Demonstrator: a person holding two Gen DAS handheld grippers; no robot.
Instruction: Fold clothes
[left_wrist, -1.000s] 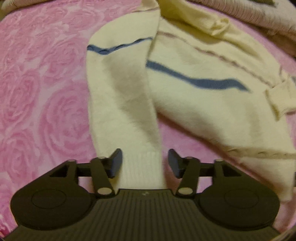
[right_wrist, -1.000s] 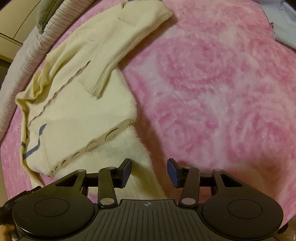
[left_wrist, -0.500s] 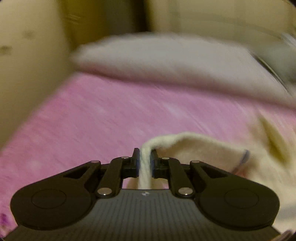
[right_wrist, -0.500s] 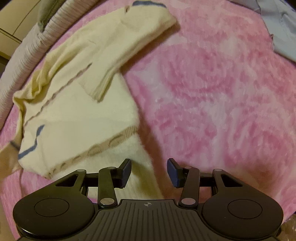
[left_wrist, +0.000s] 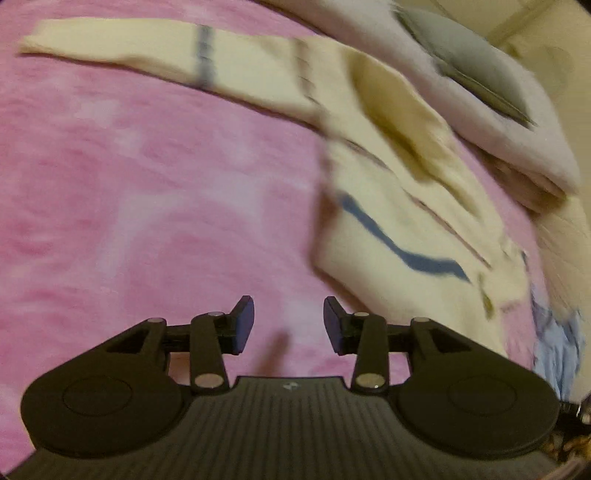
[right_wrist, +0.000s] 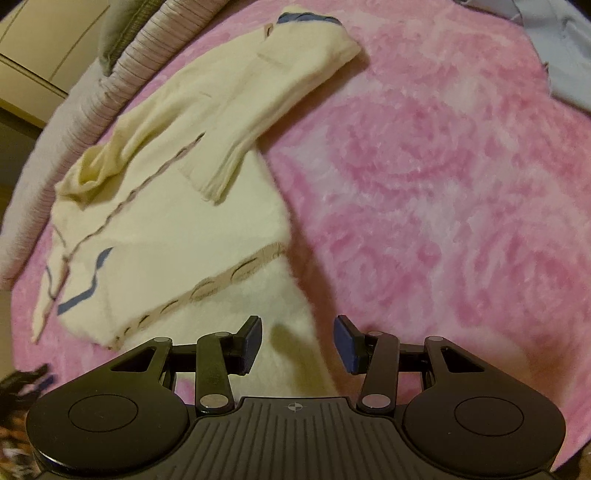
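Observation:
A cream sweater (left_wrist: 399, 206) with blue stripes lies on the pink blanket (left_wrist: 147, 192). Its left sleeve (left_wrist: 155, 55) stretches out flat to the far left in the left wrist view. My left gripper (left_wrist: 289, 321) is open and empty over bare blanket, left of the sweater's body. In the right wrist view the sweater (right_wrist: 166, 221) lies with its right sleeve (right_wrist: 280, 96) folded across the chest, cuff on the body. My right gripper (right_wrist: 297, 343) is open over the fuzzy white hem (right_wrist: 266, 314), holding nothing.
A striped grey-white pillow (right_wrist: 110, 85) lies along the far edge behind the sweater, also in the left wrist view (left_wrist: 491, 110). A light blue garment (right_wrist: 565, 48) lies at the top right. Pink blanket (right_wrist: 443, 184) spreads to the right of the sweater.
My left gripper closed on the left sleeve's cuff, carried it outward, let it go and now hangs open; the sleeve lies stretched out. My right gripper barely moved.

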